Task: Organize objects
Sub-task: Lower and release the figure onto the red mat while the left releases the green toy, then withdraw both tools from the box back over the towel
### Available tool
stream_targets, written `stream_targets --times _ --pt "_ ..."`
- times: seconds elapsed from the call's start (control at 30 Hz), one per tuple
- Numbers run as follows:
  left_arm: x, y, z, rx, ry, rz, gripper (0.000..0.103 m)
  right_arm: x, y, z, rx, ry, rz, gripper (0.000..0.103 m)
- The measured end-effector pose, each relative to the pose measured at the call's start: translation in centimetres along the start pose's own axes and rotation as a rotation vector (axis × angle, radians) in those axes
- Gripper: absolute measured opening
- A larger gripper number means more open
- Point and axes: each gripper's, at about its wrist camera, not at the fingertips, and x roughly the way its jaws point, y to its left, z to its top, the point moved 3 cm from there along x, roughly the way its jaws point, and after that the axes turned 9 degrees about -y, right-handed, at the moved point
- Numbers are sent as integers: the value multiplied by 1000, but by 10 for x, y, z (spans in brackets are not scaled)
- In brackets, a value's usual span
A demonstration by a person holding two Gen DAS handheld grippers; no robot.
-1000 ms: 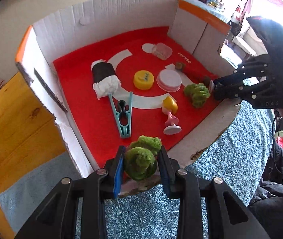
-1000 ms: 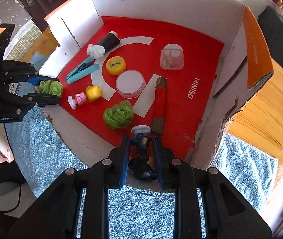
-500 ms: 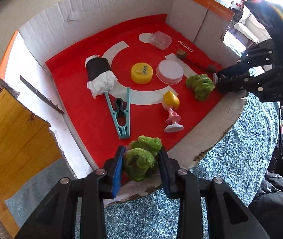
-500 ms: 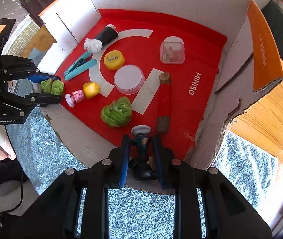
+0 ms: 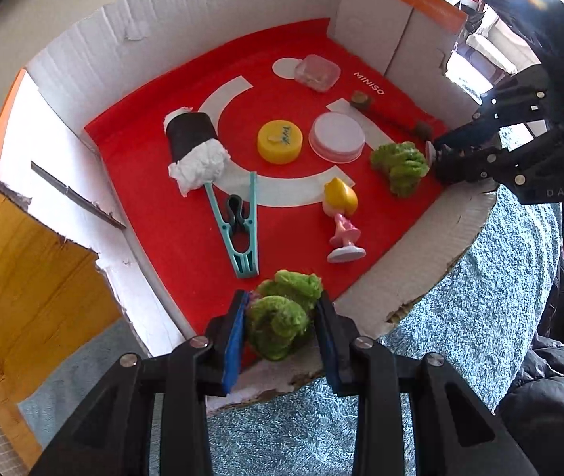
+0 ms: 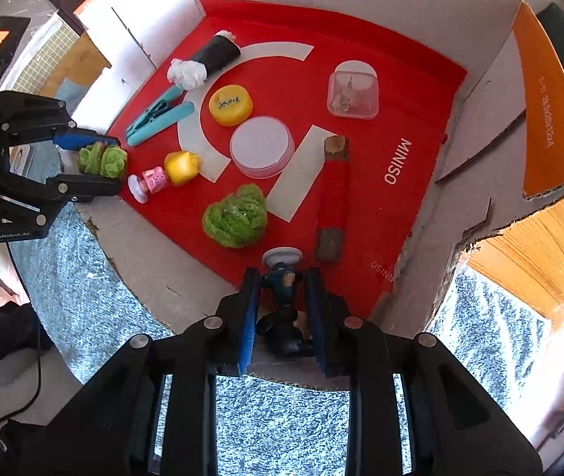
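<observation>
Left tool (image 5: 281,331) pinches a green lettuce toy (image 5: 280,319) at the box's (image 5: 210,31) near edge; right tool (image 6: 283,309) clamps a dark figurine (image 6: 283,309) opposite. Approx. nine items lie loose w/in, so sorting looks barely begun.

A fuzzy green lettuce toy (image 5: 280,319) sits clamped in the left gripper (image 5: 282,331) over the cardboard tray's (image 5: 420,273) near edge. A dark figurine (image 6: 283,317) with a round white base (image 6: 282,256) lies between the right gripper's (image 6: 282,317) pads, base pointing into the tray, beside a second green lettuce toy (image 6: 236,216).
</observation>
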Motion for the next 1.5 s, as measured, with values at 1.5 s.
stream_targets --times 1.5 --pt "-36 26 -5 -68 -9 -50 57 -19 -3 4 -2 13 -26 50"
